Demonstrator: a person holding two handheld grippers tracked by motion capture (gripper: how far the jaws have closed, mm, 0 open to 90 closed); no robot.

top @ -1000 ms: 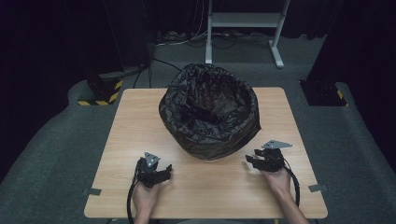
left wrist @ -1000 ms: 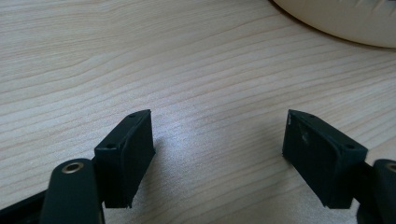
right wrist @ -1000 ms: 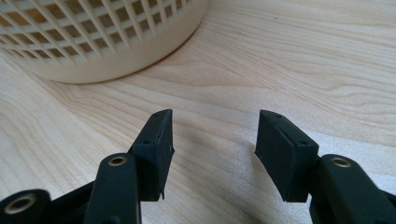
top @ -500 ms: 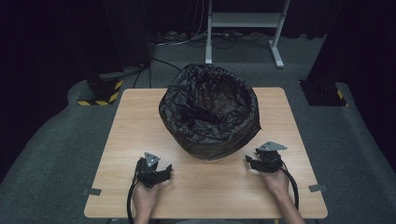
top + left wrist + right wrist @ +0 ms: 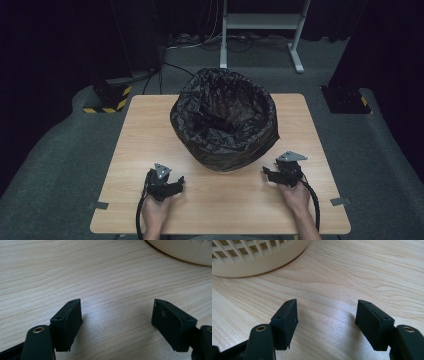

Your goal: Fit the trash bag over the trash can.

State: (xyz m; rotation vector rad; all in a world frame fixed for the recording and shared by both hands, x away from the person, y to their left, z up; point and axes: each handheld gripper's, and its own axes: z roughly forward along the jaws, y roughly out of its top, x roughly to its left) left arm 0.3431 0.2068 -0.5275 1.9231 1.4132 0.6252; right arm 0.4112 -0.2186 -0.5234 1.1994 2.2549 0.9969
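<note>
A round bin lined with a crinkled black bag (image 5: pixel 224 120) stands in the middle of the wooden table (image 5: pixel 145 130). Its cream slatted base (image 5: pixel 249 255) shows at the top left of the right gripper view, and a cream edge (image 5: pixel 185 252) shows at the top right of the left gripper view. My left gripper (image 5: pixel 176 183) rests low over the table's near left, jaws wide apart over bare wood (image 5: pixel 116 322). My right gripper (image 5: pixel 266 173) sits at the near right, just before the bin, open and holding nothing (image 5: pixel 327 322).
A white metal stand (image 5: pixel 262 30) is on the floor behind the table. A black box with yellow-black striping (image 5: pixel 107 97) lies at the far left and a dark one (image 5: pixel 345 97) at the far right. Tape tabs (image 5: pixel 100 205) mark the table's near corners.
The right gripper has shifted slightly left and toward the bin. The left gripper has stayed in place.
</note>
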